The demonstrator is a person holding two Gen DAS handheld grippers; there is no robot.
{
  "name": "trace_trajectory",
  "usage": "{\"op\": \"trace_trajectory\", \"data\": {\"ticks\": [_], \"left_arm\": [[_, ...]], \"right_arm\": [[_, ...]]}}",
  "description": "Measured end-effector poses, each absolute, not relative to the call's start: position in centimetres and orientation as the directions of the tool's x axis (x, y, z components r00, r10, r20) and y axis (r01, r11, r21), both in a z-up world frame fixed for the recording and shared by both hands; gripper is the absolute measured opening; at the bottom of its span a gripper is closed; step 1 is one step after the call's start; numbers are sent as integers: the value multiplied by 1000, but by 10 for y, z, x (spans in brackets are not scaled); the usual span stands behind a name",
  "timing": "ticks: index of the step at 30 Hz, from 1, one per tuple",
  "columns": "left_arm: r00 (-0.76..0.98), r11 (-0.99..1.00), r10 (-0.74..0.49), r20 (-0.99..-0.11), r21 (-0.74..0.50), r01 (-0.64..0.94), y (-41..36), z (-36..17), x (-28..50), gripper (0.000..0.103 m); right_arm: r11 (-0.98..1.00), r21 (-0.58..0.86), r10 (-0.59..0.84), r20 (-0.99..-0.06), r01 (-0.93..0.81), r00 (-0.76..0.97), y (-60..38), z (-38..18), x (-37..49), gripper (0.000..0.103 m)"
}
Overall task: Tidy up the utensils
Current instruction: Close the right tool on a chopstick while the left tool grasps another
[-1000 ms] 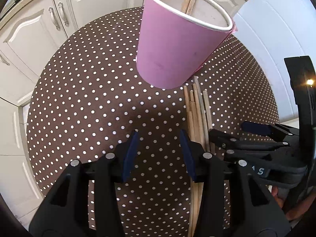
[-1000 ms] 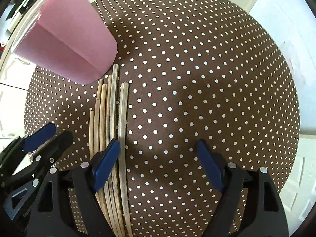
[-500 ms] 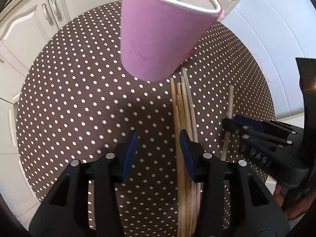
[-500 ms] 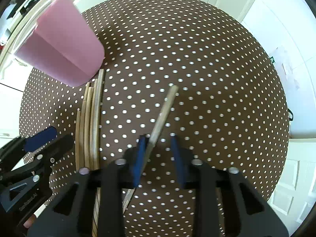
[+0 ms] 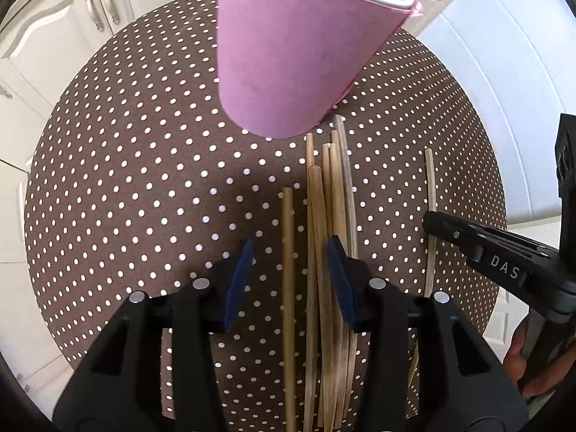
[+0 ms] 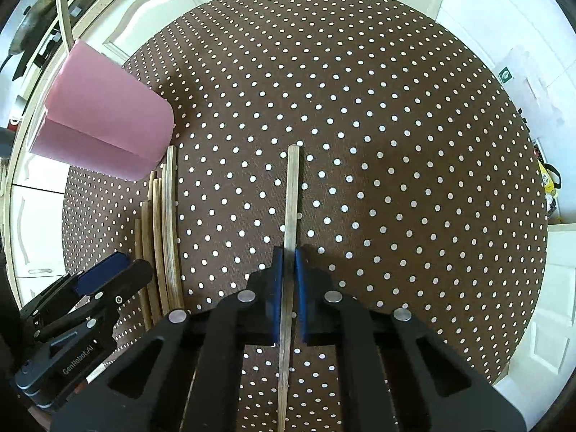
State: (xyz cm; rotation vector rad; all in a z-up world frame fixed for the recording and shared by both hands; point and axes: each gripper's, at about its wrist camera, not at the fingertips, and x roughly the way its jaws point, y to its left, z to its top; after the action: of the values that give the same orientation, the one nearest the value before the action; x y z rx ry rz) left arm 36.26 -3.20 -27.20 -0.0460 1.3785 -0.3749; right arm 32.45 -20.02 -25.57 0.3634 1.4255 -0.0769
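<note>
Right gripper [image 6: 288, 266]: clamped tight on a single chopstick [image 6: 292, 194]; the blue pads pinch it on both sides, the stick running straight out ahead along the fingers; a grip low on the shaft like this looks meant for carrying it tip-first.
Left gripper [image 5: 288, 277]: jaws part-way apart, nothing pinched; it hovers over the loose sticks, one thin stick [image 5: 287, 252] lying between the pads but untouched; my read is that it is lining up for its own pick.
Bundle [image 5: 333, 216]: the rest of the chopsticks lie side by side on the dotted tablecloth [image 5: 126, 180], tips just beside the cup's base; laid parallel, so one can be taken at a time.
Pink cup [image 5: 295, 54]: standing on the cloth, sticks already poking from its mouth; clearly the collecting pot.
Held stick's place: clear of the bundle, well apart from the cup.
Next, I'd judge: swing it over the rim, drop it in.
</note>
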Motion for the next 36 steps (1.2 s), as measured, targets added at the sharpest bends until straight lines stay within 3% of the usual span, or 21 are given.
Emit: {"op": "trace_trajectory", "data": {"ticks": [12, 17, 18, 20, 23, 26, 36], "left_arm": [[136, 960, -238, -962, -211, 183, 17, -276, 360, 42], [174, 956, -153, -973, -101, 277, -3, -278, 357, 43], [185, 956, -139, -973, -83, 280, -5, -278, 355, 41], [218, 958, -101, -971, -36, 284, -9, -280, 350, 25], [222, 965, -122, -967, -64, 254, 0, -279, 352, 8], [204, 966, -171, -964, -123, 227, 22, -276, 360, 6], [232, 978, -173, -957, -139, 158, 38, -254, 346, 6]], "right_arm": [[944, 199, 165, -975, 265, 146, -204, -246, 325, 5], [945, 191, 157, -977, 265, 143, -202, -247, 326, 5], [946, 189, 156, -977, 264, 143, -202, -247, 327, 5], [947, 182, 148, -979, 264, 141, -201, -248, 328, 5], [937, 196, 158, -976, 290, 147, -203, -249, 327, 6], [930, 212, 172, -973, 301, 154, -207, -249, 327, 6], [918, 242, 194, -965, 314, 178, -216, -234, 320, 5]]}}
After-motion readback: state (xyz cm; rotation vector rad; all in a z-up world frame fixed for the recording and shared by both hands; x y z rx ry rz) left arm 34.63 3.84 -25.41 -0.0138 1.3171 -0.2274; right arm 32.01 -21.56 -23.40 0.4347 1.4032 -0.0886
